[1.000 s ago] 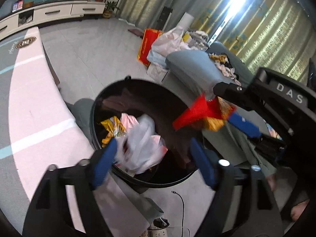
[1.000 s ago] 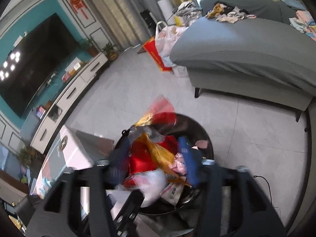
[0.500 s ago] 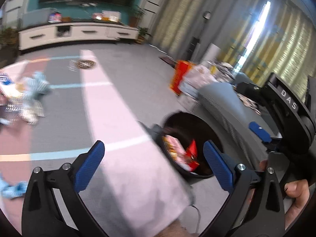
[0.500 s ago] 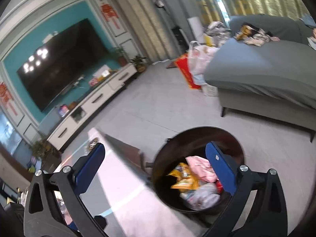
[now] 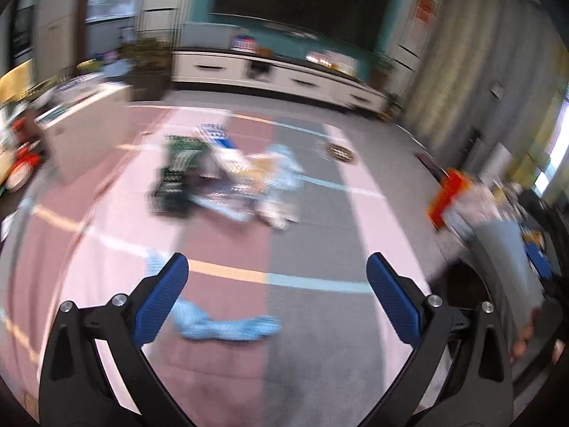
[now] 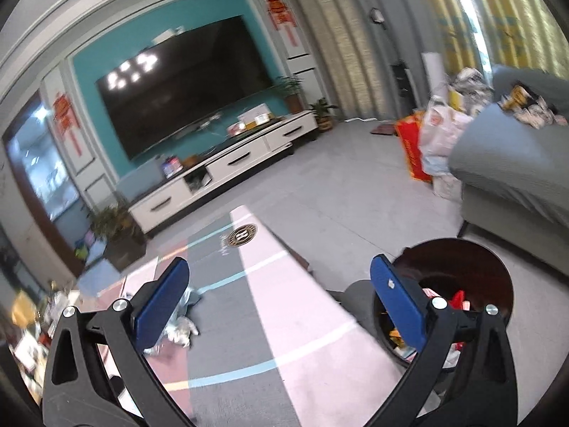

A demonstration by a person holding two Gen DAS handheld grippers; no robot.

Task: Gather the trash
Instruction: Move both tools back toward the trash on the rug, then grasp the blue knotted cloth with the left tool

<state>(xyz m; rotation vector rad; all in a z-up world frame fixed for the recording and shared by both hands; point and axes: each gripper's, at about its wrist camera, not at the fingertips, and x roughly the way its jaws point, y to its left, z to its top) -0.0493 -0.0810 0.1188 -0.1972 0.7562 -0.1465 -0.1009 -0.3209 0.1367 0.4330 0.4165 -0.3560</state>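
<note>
Both tongs are spread wide and carry nothing. The left tongs (image 5: 277, 277) hang above a striped bench (image 5: 320, 338), with a crumpled light-blue wrapper (image 5: 227, 327) lying just beside the lower-left finger. Farther out on the same surface sits a loose heap of trash (image 5: 231, 174); the view is smeared, so it reads only as what may be green, blue and white packets. The right tongs (image 6: 279, 281) point over the bench corner, where the dark round bin (image 6: 473, 284), already part filled with wrappers, stands on the floor to the right. This looks like the reach for a fresh piece. The next move calls for lowering the left tongs over the blue wrapper and pinching it.
</note>
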